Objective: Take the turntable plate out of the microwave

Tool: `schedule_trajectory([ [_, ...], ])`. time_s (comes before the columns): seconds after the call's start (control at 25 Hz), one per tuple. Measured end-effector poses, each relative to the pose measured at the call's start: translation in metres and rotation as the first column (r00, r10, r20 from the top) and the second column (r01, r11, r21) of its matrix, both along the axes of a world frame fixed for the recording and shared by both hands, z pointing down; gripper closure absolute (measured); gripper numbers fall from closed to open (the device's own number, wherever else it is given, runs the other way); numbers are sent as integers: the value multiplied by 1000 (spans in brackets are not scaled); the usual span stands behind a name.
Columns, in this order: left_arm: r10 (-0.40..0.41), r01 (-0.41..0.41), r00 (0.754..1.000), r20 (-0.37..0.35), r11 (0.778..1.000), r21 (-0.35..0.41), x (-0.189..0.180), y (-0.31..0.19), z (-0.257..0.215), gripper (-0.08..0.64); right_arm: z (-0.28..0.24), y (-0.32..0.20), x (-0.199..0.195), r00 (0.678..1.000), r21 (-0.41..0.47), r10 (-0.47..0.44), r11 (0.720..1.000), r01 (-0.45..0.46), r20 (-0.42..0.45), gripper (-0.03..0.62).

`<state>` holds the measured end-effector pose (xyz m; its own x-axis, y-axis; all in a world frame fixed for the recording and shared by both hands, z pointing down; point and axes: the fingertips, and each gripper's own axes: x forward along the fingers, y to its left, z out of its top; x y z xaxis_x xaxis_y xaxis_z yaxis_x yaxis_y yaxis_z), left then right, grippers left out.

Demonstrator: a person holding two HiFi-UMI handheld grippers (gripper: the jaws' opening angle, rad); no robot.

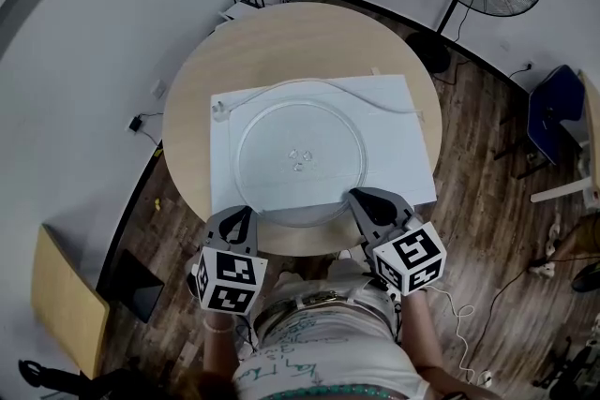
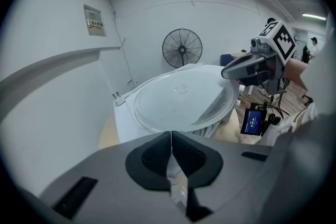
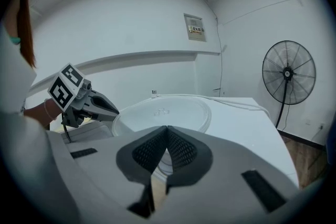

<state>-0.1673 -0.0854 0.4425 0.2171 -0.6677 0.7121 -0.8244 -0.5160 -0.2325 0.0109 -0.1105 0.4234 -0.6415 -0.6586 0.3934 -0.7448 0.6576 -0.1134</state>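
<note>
- turntable plate (image 1: pixel 300 131): round, clear glass, raised rim, small moulded nubs at centre.
- Pose: roughly level, on the flat white top of the microwave (image 1: pixel 405 131), outside it.
- Its near edge overhangs the microwave's near edge.
- Near rim pinched at both sides by left gripper (image 1: pixel 243 213) and right gripper (image 1: pixel 357 198).

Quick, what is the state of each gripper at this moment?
Left gripper: closed on the near rim of the glass plate.
Right gripper: closed on the near rim of the same glass plate.
</note>
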Motion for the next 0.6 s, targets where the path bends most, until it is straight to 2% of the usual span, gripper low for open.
schedule_trajectory([
  [0.16,-10,10,1000,-19,1000,-23,7,-2,0,545,3,-4,-1,999,-12,-22,1000,22,-31,601],
  [0.4,-13,13,1000,4,999,-41,11,-4,-1,545,4,-8,3,998,-60,-41,997,39,-36,601],
  [0.6,-27,27,1000,1,1000,8,-6,-9,-5,545,3,-9,4,998,-66,-51,997,50,-21,601],
])
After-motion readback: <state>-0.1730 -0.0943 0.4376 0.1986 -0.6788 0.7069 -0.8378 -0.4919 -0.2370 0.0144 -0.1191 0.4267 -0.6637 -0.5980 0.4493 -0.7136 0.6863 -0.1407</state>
